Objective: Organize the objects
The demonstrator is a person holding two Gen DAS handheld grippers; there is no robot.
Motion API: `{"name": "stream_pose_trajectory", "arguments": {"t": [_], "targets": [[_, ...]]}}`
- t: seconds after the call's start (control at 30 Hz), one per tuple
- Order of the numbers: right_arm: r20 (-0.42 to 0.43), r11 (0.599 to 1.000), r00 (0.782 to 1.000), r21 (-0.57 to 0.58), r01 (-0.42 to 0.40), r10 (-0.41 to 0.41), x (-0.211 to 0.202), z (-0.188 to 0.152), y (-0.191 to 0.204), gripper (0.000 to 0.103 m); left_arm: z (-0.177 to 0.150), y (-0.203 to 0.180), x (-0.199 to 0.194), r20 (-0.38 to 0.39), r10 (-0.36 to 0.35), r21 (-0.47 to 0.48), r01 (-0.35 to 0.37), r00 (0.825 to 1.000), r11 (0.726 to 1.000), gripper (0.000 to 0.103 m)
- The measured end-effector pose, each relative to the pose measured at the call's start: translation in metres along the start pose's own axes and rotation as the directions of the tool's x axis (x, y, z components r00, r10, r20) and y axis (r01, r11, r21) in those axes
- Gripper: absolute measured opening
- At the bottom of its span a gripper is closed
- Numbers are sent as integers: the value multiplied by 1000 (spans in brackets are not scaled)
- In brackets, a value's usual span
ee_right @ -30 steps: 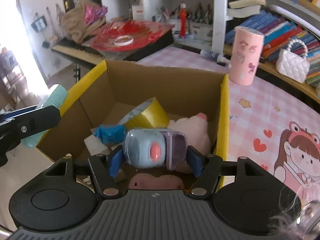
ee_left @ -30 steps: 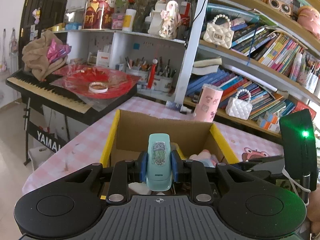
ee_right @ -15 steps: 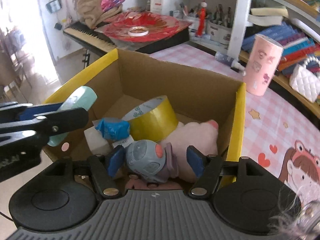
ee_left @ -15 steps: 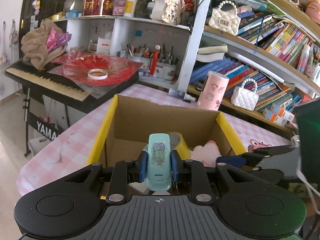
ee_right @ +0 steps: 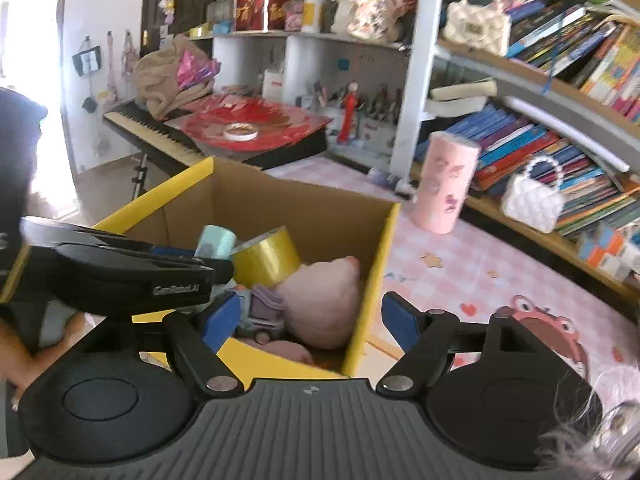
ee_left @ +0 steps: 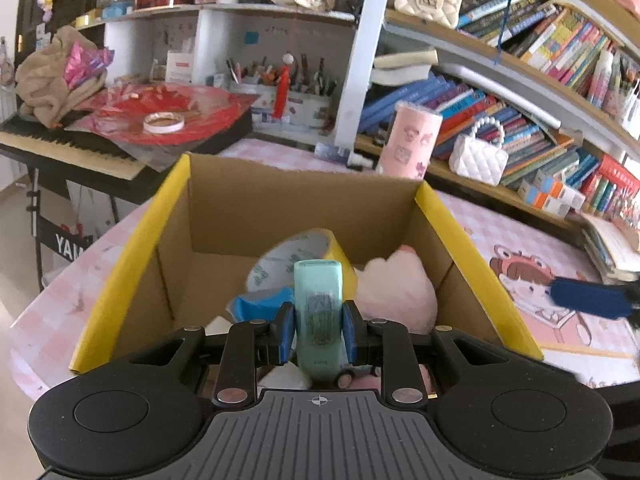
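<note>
A cardboard box (ee_left: 304,200) with yellow flap edges stands on the pink checked table; it also shows in the right wrist view (ee_right: 296,208). Inside lie a yellow tape roll (ee_left: 304,248), a pink plush toy (ee_left: 396,292), a blue wrapped item (ee_left: 260,304) and a small blue-and-purple toy truck (ee_right: 260,312). My left gripper (ee_left: 318,330) is shut on a mint green stapler (ee_left: 318,312), held over the box's near side. My right gripper (ee_right: 312,316) is open and empty, above the box's near right corner.
A pink patterned cup (ee_left: 412,144) stands behind the box, a white quilted handbag (ee_left: 478,158) to its right. Bookshelves fill the back and right. A keyboard piano with red foil and a tape ring (ee_left: 164,122) stands at the left, beyond the table's edge.
My right gripper opened, let the toy truck fall into the box and drew back up and right. My left gripper moved forward over the box with the stapler.
</note>
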State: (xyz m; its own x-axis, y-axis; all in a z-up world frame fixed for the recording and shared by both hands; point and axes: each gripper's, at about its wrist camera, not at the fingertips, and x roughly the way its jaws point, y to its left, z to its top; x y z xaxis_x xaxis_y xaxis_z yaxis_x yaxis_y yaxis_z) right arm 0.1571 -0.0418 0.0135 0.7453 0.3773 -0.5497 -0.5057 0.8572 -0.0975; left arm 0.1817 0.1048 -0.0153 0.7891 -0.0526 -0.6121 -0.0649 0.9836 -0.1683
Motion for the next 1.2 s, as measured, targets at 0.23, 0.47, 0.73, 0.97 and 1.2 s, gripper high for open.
{"name": "stream_pose_trajectory", "arguments": {"t": [0.23,0.47,0.73,0.97,1.2], "targets": [[8,988,996,129,89,-91,-33,-19,-26,76,-7,-11,-3,3,31,74,-32,1000,997,35],[-49,934,971,267,238,-234,-74,-49,-47,84,-14,-34,-45,110,8,94,-18,994,995,76],[-127,845,921,366,390,-369,-116,-88,-55,96,-32,-77,-101,160,-33,168,6,987,986,93],[-169,791,877,382,479,-450,-144,-118,-44,101,-66,-91,-115,78,-11,170,-2,997,985,97],[-229,748,840,383,542,-492,-157,-138,-36,103,-89,-102,-121,16,-9,241,5,1000,970,98]]}}
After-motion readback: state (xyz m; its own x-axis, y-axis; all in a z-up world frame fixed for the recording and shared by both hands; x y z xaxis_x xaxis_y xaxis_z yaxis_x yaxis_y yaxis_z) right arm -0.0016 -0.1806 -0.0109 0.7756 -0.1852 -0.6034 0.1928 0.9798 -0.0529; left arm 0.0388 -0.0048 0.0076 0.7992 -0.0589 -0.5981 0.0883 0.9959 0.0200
